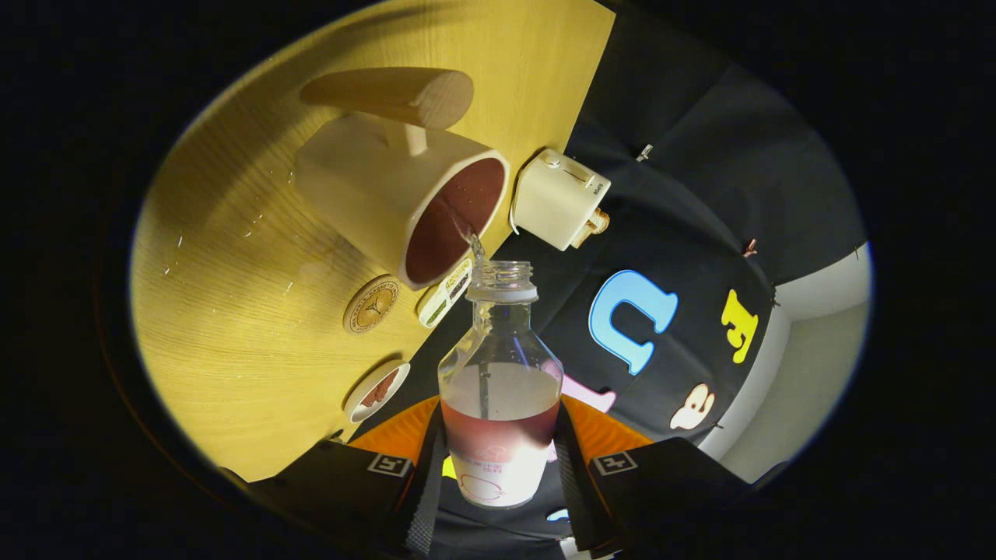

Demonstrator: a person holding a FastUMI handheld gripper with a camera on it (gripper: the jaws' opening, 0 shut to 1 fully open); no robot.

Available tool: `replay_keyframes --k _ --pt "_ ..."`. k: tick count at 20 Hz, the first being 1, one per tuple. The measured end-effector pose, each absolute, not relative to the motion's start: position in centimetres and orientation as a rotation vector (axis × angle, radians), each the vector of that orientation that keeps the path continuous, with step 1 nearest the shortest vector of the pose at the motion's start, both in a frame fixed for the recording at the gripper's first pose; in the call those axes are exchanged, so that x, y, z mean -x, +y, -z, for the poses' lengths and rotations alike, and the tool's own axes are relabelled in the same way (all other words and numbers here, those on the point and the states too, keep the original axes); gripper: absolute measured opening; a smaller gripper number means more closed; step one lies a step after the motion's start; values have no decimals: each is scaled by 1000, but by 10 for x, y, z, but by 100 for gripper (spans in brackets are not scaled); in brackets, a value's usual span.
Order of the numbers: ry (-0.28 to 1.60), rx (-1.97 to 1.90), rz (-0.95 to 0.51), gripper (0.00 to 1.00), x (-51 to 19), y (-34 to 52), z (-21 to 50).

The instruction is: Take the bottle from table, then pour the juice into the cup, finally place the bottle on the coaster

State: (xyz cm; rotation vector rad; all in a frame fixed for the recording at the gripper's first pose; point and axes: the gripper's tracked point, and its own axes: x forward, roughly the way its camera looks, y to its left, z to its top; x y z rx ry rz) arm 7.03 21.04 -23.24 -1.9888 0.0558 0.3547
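Note:
My gripper point(498, 463) is shut on a clear, uncapped plastic bottle point(499, 365), both fingers pressing on its lower, labelled part. The whole view is rolled over, so the bottle is tipped toward the cup. Red juice fills the bottle's lower part, and a thin stream point(475, 245) runs from its mouth into the cream cup point(389, 198) just beyond the neck. The cup has a wooden handle point(397, 93) and holds dark red juice point(455, 218). A round wooden coaster point(372, 306) lies on the table beside the cup's base.
The light wooden table point(233, 295) ends at an edge near the bottle. A cream box-shaped device point(559, 198) sits by that edge next to the cup. A small white round dish point(377, 391) and a small card point(445, 293) also lie by the edge.

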Motion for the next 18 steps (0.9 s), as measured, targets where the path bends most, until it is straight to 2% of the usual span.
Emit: replay_keyframes --k 18 --pt "19 2020 -398 69 -70 215 236"
